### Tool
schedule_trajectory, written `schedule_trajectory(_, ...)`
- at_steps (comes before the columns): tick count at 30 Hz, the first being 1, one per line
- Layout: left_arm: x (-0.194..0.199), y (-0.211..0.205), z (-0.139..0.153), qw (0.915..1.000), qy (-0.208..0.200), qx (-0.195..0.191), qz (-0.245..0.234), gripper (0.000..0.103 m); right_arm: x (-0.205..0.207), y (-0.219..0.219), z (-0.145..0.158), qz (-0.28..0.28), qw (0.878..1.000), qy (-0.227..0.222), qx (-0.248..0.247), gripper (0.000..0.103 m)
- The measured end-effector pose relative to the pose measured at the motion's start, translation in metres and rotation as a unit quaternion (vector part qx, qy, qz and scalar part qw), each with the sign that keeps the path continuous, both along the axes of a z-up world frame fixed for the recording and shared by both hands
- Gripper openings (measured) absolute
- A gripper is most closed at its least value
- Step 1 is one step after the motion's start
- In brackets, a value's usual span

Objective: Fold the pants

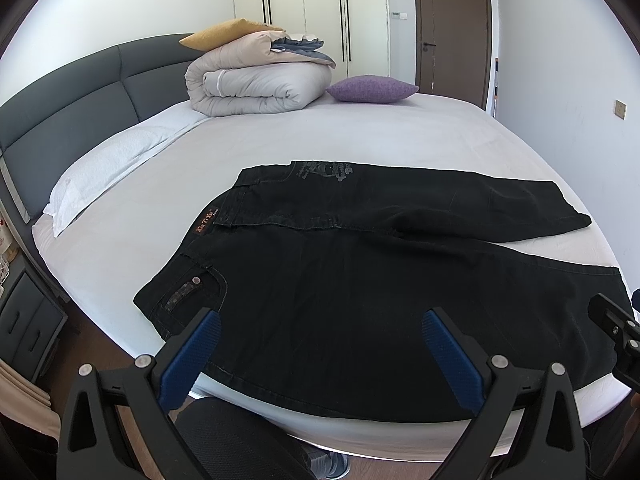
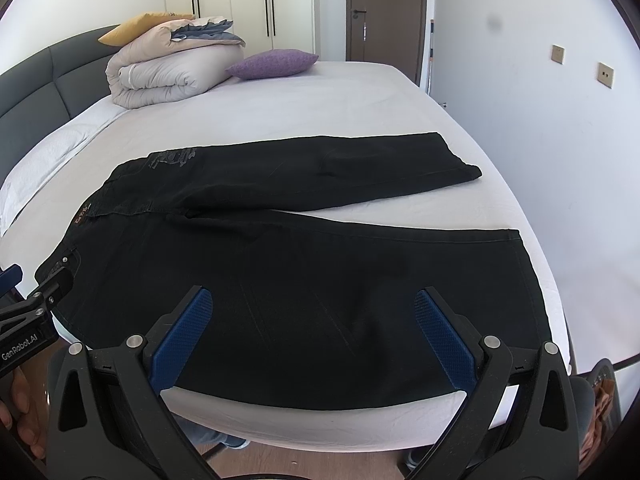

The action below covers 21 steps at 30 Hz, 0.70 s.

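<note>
We hover both tools spread wide, left gripper (image 1: 320, 324) and right gripper (image 2: 312, 304) holding nothing, over black jeans (image 1: 360, 272) flat on the bed (image 1: 320, 140); pinch only the near leg's top layer and our fold skews.

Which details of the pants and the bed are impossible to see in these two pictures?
- Brand patch text, both views: too small.
- Near pants edge, left wrist view: partly behind the left gripper fingers.
- Under the folded duvet: hidden.
- Bed legs: cut off.
</note>
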<state>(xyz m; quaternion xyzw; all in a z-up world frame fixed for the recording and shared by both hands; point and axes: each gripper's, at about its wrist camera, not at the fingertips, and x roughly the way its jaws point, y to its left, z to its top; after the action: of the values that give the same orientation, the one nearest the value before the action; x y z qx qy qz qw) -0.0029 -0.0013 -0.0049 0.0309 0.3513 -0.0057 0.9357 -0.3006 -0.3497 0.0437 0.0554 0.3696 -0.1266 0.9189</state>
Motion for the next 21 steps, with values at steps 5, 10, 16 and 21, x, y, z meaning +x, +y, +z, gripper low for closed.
schedule_trajectory(5,-0.010,-0.006,-0.011,1.0000,0.006,0.001,0.003,0.103,0.000,0.005,-0.001,0.002,1.000,0.004,0.002,0.103)
schedule_trajectory(10,-0.008,-0.007,-0.019,0.9998,0.018,0.005,-0.004,0.103,0.008,0.001,-0.007,0.011,1.000,0.012,0.013,0.103)
schedule_trajectory(16,0.019,0.020,-0.033,0.9983,0.047,-0.023,-0.025,0.103,0.030,-0.010,-0.019,0.052,0.998,0.024,0.037,0.103)
schedule_trajectory(21,0.081,0.049,-0.039,0.9922,0.087,-0.053,-0.072,0.103,0.068,-0.029,-0.017,0.090,0.994,0.017,0.063,0.103)
